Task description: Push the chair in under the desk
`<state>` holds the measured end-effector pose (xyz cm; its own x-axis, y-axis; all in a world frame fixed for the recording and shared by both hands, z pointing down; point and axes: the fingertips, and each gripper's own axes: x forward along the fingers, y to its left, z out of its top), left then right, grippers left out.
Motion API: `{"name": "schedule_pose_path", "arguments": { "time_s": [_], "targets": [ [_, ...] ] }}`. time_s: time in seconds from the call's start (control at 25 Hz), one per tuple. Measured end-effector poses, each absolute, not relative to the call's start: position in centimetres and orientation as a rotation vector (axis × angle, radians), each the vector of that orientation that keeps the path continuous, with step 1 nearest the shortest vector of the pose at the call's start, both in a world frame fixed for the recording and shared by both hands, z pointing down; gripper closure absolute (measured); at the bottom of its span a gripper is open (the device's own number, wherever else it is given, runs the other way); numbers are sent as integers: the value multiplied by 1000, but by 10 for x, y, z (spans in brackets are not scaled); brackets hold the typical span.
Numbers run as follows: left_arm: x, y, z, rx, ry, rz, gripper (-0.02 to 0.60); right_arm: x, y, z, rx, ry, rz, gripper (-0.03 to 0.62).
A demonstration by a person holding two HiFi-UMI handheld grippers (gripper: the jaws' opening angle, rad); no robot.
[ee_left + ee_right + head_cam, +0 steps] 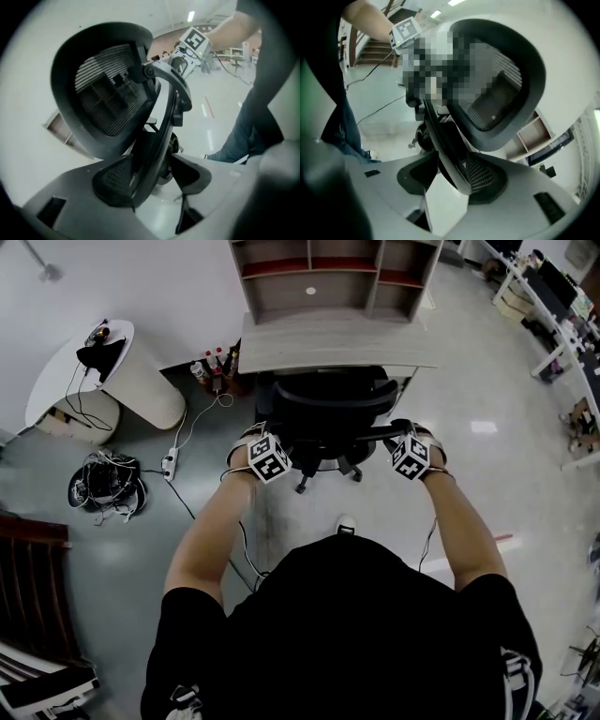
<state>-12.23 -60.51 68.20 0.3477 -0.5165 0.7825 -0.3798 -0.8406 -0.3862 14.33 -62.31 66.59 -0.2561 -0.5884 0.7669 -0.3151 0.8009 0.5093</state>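
Note:
A black mesh office chair (323, 413) stands with its seat partly under the grey desk (333, 345), its back toward me. My left gripper (269, 456) is at the left side of the chair back and my right gripper (411, 456) at the right side. In the left gripper view the curved back frame (164, 126) runs between the open jaws of the left gripper (154, 173), lying against the left pad with a gap to the other. In the right gripper view the frame bar (440, 140) likewise sits between the open jaws of the right gripper (452, 176).
A shelf unit (333, 277) rests on the desk. Bottles (211, 367), a power strip (170, 463) and a cable tangle (108, 484) lie on the floor to the left, beside a white round table (112, 371). More desks (562, 306) stand far right.

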Motion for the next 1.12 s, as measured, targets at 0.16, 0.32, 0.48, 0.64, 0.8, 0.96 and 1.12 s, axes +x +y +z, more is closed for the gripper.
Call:
{"name": "schedule_pose_path", "arguments": {
  "time_s": [0.16,0.32,0.48,0.64,0.8,0.96,1.12],
  "targets": [
    [-121,-590,662,-2613,962,-1330,336,144,-609,644,810,-1937,-253,431],
    [-120,-576,648,-2746,1104,-1114,336,145,-594,629,947,-2021,-154,457],
    [-124,-564,623,-2849,1242,-889,337,146,-581,621,1061,-2085,-53,467],
    [-134,-552,605,-2900,1358,-709,337,140,-566,614,1133,-2141,20,479],
    [-141,-538,597,-2912,1416,-626,353,137,-555,601,1184,-2178,39,488],
    [-141,-523,590,-2907,1432,-584,392,143,-548,582,1260,-2222,63,516],
    [-139,-511,581,-2903,1426,-551,421,151,-541,570,1342,-2263,153,551]
  ]
}}
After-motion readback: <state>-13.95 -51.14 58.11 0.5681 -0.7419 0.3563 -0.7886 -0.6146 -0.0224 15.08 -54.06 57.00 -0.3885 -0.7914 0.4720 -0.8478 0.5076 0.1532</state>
